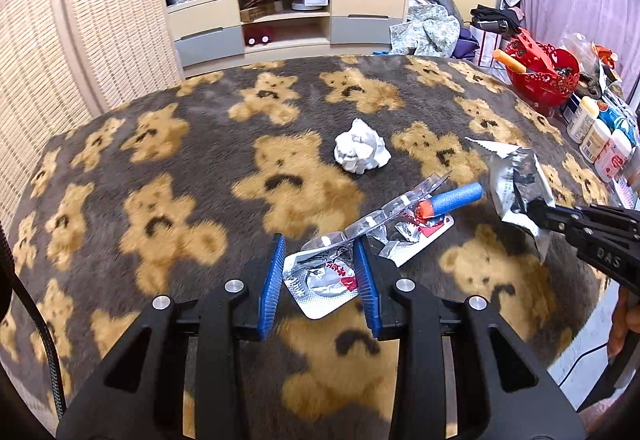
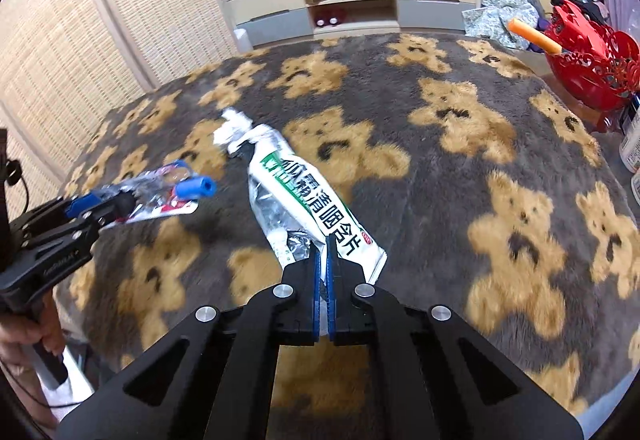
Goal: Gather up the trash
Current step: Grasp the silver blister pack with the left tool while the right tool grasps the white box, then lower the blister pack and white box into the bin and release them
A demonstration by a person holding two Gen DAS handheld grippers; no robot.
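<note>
My left gripper point(image 1: 320, 280) is shut on a silver blister pack point(image 1: 324, 286) with red print, blue pads pressing its two sides. The pack reaches forward to a blue foam dart point(image 1: 452, 199) with an orange tip, which rests on its far end. In the right wrist view the left gripper point(image 2: 116, 205) holds that pack point(image 2: 160, 195) and dart point(image 2: 196, 189) just above the blanket. My right gripper point(image 2: 323, 256) is shut on the near end of a silver sachet point(image 2: 296, 183) with green print. That sachet point(image 1: 516, 179) hangs from it point(image 1: 534, 209) at the right. A crumpled white paper ball point(image 1: 362, 151) lies beyond.
A grey bear-print blanket point(image 1: 180, 199) covers the table. A red openwork basket point(image 1: 540, 75) with an orange dart stands at the far right, with several small bottles point(image 1: 596, 135) beside it. A wicker screen point(image 1: 60, 39) stands at left, a TV cabinet point(image 1: 288, 15) behind.
</note>
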